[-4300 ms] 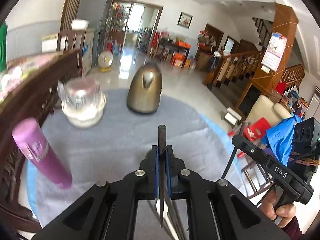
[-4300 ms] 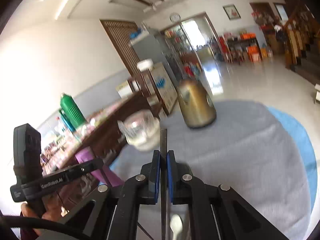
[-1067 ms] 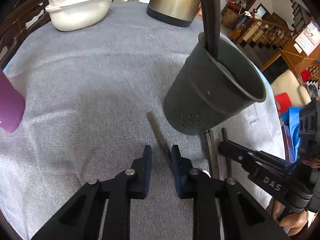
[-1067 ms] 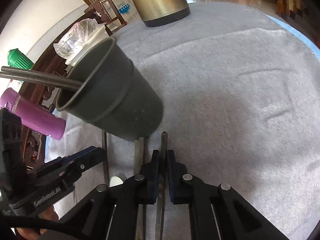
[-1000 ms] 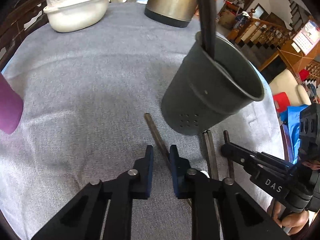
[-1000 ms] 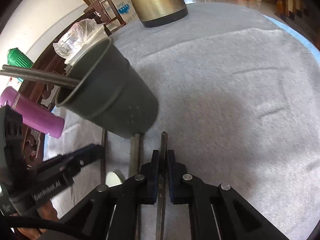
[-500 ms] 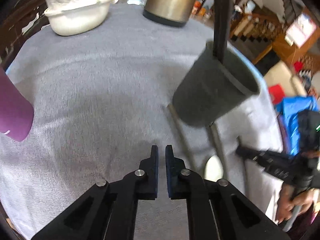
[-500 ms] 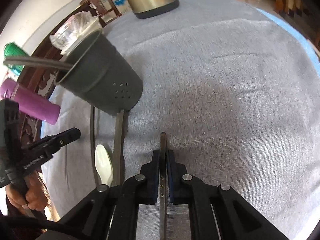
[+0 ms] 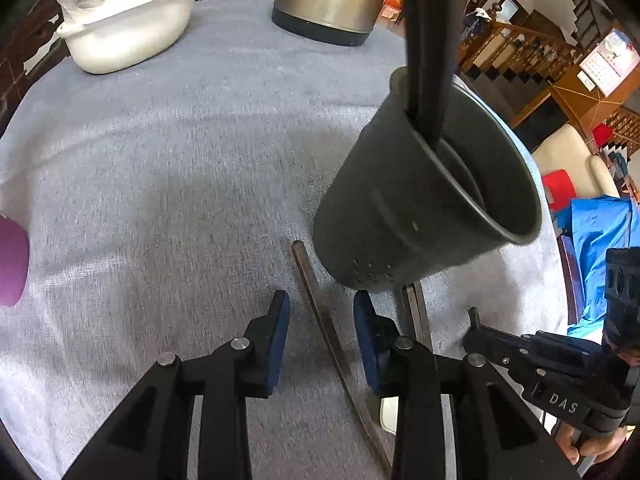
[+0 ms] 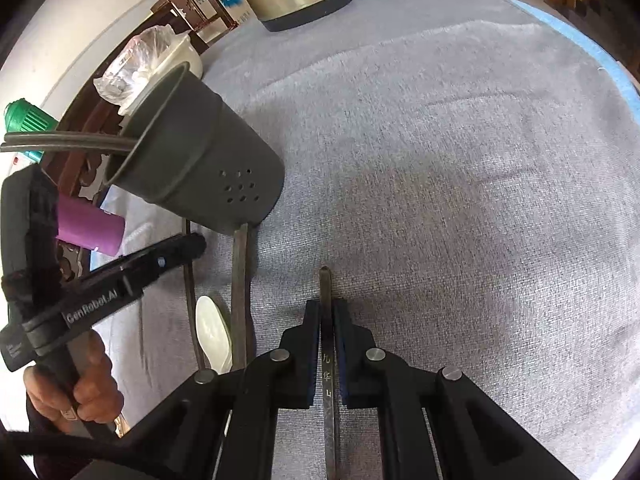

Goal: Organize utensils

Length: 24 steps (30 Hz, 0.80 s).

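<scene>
The left gripper (image 9: 322, 322) hovers with fingers spread either side of a utensil handle (image 9: 316, 296) lying on the surface beside the holder (image 9: 424, 208) (ready to close); the right gripper (image 10: 328, 316) pinches another utensil (image 10: 329, 360), likely for loading

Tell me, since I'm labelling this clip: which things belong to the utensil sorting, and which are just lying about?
Job:
- grey holder with two utensils standing in it
- loose utensil between the open left gripper
- utensil clamped in the right gripper
- white spoon

Lying about:
- kettle
- white basin
- purple bottle
</scene>
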Motion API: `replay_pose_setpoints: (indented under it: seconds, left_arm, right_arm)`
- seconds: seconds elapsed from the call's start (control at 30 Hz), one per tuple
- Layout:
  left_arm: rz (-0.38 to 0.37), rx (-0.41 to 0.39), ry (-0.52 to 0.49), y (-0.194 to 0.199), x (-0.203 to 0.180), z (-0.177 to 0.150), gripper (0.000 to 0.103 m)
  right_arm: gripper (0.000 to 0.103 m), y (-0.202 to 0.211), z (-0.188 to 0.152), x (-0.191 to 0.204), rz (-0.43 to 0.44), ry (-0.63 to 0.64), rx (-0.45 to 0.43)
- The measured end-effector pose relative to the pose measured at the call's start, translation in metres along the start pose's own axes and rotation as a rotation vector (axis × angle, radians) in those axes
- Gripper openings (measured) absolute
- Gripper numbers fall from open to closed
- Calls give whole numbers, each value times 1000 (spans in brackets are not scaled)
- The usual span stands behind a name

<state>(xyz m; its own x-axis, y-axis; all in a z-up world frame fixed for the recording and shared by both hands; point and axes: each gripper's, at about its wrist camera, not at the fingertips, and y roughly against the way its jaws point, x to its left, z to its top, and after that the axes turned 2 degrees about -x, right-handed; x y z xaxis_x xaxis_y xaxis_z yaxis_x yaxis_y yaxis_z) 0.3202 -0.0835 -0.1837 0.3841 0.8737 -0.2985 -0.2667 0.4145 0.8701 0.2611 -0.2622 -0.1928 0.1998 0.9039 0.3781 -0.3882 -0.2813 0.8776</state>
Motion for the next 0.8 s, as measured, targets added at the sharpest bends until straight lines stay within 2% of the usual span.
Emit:
replay_pose_setpoints:
  seconds: [0.03,0.07,0.23,0.43,0.8]
  left_arm:
    - [-1,-1,0,1,0,0,27]
    - [0,2,-4,0,1,1,15]
    - [9,-10,-15,1,-1,1,7]
    - [7,-96,-39,38,3,-2,7]
    - [-29,-325,-123,142,-24,-21,7]
  right_arm:
    - [10,0,1,1,-7,15,0]
    - [10,1,1,4,-15,34,0]
    - [7,3,-2,12,-22,80,-24]
    - [6,29,-4,15,37,90,-111]
    - [6,111,-16,33,124,145,-363]
